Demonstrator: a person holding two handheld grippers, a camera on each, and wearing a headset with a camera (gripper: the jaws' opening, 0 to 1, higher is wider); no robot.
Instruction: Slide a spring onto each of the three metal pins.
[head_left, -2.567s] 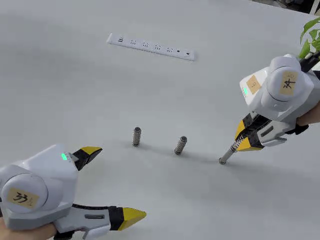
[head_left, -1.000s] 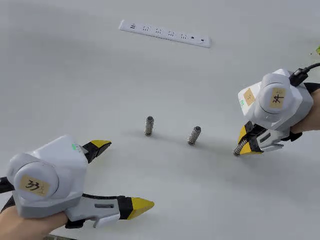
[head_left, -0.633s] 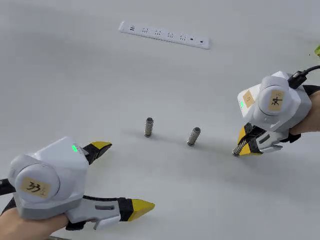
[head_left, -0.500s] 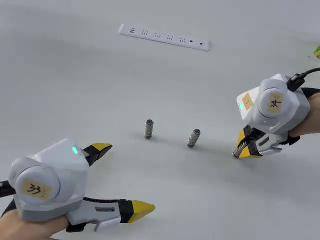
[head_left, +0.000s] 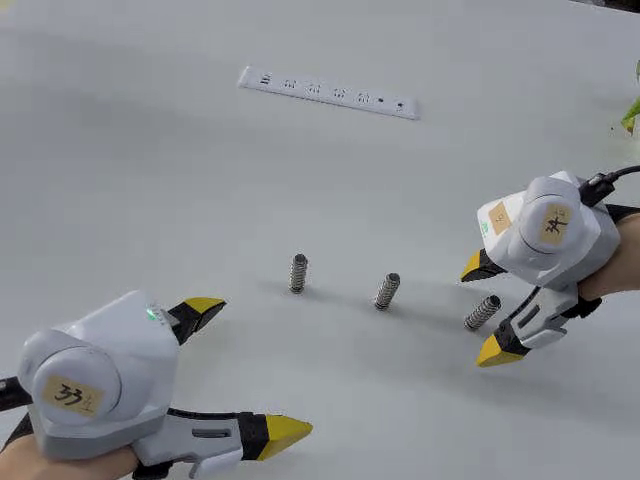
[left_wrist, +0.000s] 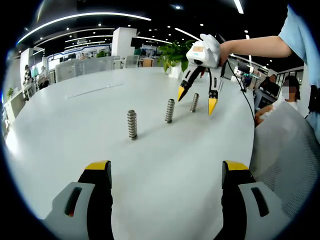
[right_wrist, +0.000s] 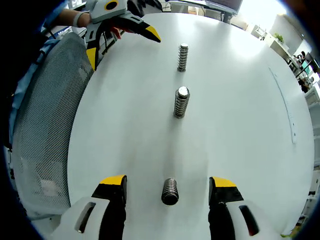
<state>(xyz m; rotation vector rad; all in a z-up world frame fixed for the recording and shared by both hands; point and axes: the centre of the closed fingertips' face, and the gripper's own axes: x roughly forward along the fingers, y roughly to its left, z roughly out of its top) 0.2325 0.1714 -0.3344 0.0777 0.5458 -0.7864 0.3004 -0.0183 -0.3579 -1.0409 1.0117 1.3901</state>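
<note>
The left gripper (head_left: 245, 368) hovers at the lower left, jaws spread wide and empty, its body cut off by the frame edge. Three springs stand in a row on the white table (head_left: 150, 180): first spring (head_left: 298, 272), second spring (head_left: 387, 290), third spring (right_wrist: 170, 191), their coils hiding most of each pin. The right gripper (head_left: 480, 310) has its jaws spread on either side of the third spring, clear of it.

left spring (head_left: 298, 272) | middle spring (head_left: 387, 290) | right spring (head_left: 482, 312) | grey coils, each sleeved over a standing pin (right_wrist: 183, 91), spaced in a row
</note>
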